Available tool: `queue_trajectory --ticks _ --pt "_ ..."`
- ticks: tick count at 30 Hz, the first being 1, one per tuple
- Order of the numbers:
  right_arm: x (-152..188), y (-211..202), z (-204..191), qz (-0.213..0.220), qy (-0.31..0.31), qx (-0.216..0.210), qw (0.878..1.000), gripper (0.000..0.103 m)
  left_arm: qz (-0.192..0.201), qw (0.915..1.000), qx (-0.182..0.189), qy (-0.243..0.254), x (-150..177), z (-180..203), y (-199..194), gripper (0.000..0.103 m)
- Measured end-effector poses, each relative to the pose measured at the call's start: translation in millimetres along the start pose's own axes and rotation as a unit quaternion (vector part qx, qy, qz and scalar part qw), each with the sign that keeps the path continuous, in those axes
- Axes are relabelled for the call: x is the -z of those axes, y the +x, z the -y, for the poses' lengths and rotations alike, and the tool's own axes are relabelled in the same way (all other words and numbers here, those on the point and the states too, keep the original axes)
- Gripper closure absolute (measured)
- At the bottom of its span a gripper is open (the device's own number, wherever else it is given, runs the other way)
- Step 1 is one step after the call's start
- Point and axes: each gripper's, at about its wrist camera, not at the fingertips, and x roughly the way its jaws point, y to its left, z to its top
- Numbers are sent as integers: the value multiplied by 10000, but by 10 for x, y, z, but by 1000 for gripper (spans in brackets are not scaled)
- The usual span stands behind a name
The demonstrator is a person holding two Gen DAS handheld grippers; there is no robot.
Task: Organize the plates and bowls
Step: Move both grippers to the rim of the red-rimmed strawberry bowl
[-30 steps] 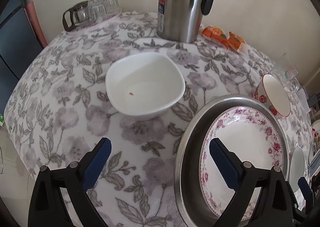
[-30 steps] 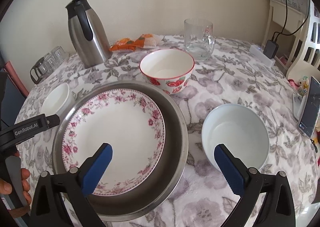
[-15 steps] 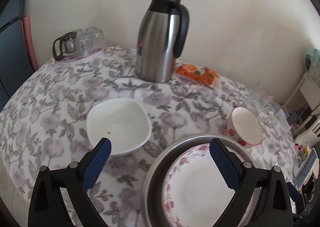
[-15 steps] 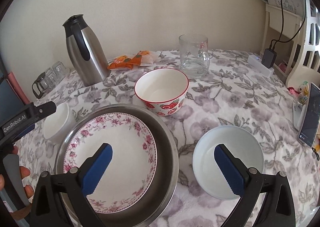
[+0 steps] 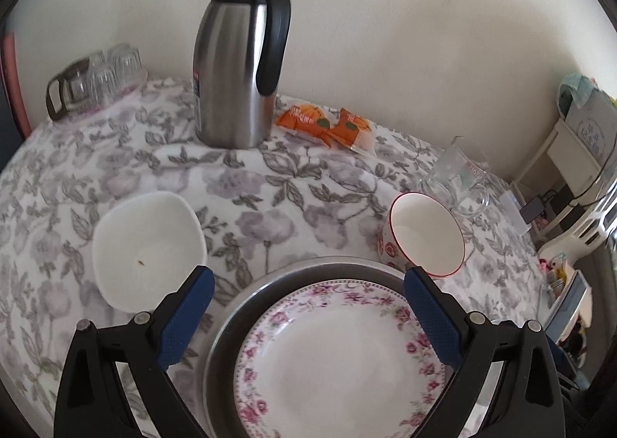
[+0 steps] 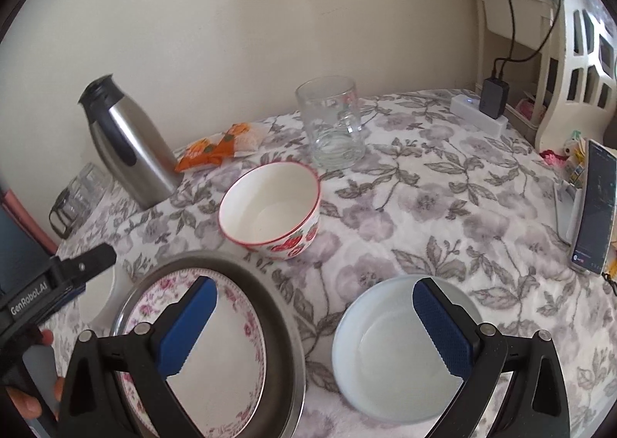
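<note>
Near the table's front edge, both the left gripper (image 5: 308, 307) and the right gripper (image 6: 314, 318) hover spread wide, grasping nothing. To stack well, I judge the strawberry bowl (image 6: 272, 206) wants a rim pinch, lifted level clear of the flowered plate (image 5: 339, 357).

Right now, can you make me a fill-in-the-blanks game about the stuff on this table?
1. The flowered plate lies inside a round metal ____.
2. The bowl with a red rim has ____ painted on its side.
3. The steel jug has a ____ handle.
4. Both the left gripper and the right gripper are ____, holding nothing.

Missing words: tray; strawberries; black; open
</note>
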Motion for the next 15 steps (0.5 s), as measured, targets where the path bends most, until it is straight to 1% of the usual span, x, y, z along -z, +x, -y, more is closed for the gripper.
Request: queue_trajectory --ticks 2,4,7,10,12,13,14,15 --pt "-56 22 54 22 156 -32 9999 0 -139 9998 70 -91 -19 3 65 4" --pt "-129 46 99 67 304 -74 9995 1 -220 9997 50 -82 -41 33 119 4" --pt "-221 92 101 104 323 -161 9993 8 -278 9996 28 45 -100 112 186 4" --pt "-291 232 80 -39 286 -155 9995 15 -415 9990 -20 167 -181 208 299 4" --pt "-324 340 71 -184 290 -151 9993 22 -538 9984 33 172 -238 265 384 6" --pt "-345 401 75 -270 321 -169 9990 25 -610 9979 80 190 -271 306 426 9" --pt "-353 452 84 -348 363 -190 9986 32 -663 9975 132 218 -298 346 463 15" --pt "-373 516 96 -441 415 -230 9979 40 -725 9969 179 240 -324 387 503 17"
